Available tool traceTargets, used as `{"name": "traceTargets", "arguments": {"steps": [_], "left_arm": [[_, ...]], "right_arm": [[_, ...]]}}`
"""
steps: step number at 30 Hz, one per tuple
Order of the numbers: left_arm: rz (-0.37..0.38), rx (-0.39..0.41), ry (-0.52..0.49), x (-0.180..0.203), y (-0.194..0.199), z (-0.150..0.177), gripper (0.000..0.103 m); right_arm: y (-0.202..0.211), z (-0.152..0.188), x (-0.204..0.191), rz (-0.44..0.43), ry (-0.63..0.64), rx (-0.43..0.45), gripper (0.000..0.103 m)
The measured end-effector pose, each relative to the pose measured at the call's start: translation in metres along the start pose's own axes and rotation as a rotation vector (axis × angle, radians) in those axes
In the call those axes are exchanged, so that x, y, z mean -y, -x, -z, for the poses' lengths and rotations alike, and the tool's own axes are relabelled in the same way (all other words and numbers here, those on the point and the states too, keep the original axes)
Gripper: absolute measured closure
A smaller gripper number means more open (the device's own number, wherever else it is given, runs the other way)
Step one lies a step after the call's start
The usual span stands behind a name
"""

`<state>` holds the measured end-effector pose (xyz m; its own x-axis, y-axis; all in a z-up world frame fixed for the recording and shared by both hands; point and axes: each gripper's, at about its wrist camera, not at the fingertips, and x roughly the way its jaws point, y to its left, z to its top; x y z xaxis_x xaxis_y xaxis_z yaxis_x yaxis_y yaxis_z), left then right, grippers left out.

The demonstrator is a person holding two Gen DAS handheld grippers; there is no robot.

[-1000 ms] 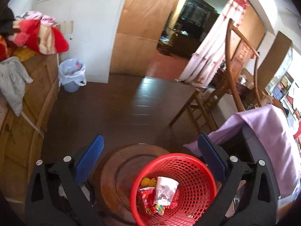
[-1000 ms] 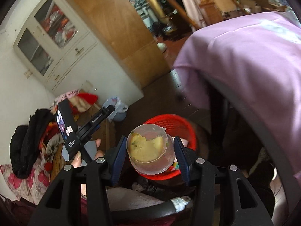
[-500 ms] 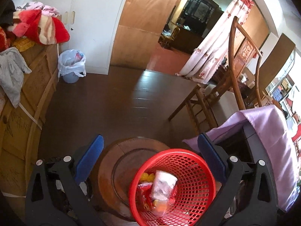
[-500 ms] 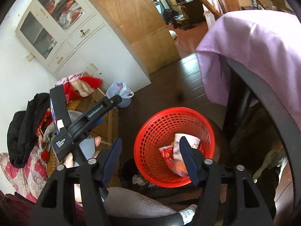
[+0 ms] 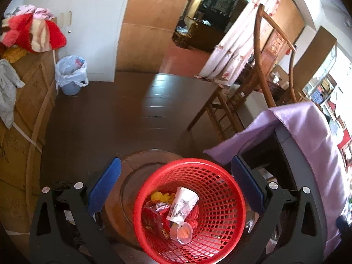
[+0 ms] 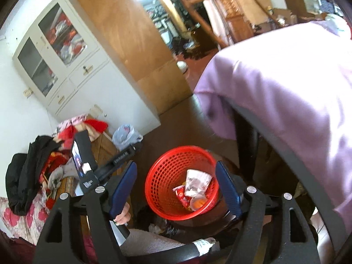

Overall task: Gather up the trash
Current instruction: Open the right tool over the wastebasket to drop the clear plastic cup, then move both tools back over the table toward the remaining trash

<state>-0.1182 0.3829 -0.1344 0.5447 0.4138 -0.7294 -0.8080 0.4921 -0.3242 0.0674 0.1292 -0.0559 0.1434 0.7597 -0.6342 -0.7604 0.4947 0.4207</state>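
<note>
Dark wood flooring (image 5: 123, 110) runs under a cluttered room with white cupboards (image 6: 66, 66) and a plywood door (image 5: 154, 22). Left gripper (image 5: 176, 184) hangs with its blue pads wide apart and nothing between them, above a red basket (image 5: 224, 220) standing on a round wooden stool (image 5: 132, 176). Right gripper (image 6: 175, 189) has just been opening; its pads stand apart with nothing gripped, the same basket below them. One basket holds the trash: a clear cup (image 5: 183, 233) on its side, a crumpled paper cup (image 5: 182, 204), red wrappers (image 5: 151, 215) and something yellow (image 5: 160, 197). Only the right view shows the left gripper's handle, a hand (image 6: 123, 215) around it, and black clothing (image 6: 24, 176) on a floral bed. Only the left view shows a wooden chair (image 5: 242, 101) and a curtain (image 5: 237, 44). Both show one lined bin (image 5: 71, 74) and a purple cloth (image 5: 308, 145) draped beside the basket.
</note>
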Motion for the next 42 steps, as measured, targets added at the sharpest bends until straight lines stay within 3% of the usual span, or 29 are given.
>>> {"name": "traceTargets", "arguments": {"steps": [13,21,25,33,37,42], "left_arm": [[0.044,0.067,-0.141,0.043,0.026,0.020,0.007],[0.176,0.076,-0.276,0.091,0.064,0.040,0.007],[0.266,0.044,-0.353,0.119,0.082,0.059,0.007],[0.385,-0.083,-0.525,0.195,0.088,0.093,0.007],[0.371,-0.049,-0.696,0.257,0.093,0.107,0.007],[0.438,-0.068,-0.802,0.322,0.088,0.117,0.007]], "right_arm": [[0.114,0.020,0.020,0.114,-0.051,0.230,0.024],[0.194,0.044,0.040,0.203,-0.097,0.384,0.011],[0.236,0.060,0.054,0.269,-0.112,0.456,0.007],[0.309,0.067,0.127,0.468,-0.190,0.511,0.006],[0.328,0.052,0.169,0.593,-0.220,0.514,0.006],[0.335,0.032,0.241,0.683,-0.290,0.492,0.006]]}}
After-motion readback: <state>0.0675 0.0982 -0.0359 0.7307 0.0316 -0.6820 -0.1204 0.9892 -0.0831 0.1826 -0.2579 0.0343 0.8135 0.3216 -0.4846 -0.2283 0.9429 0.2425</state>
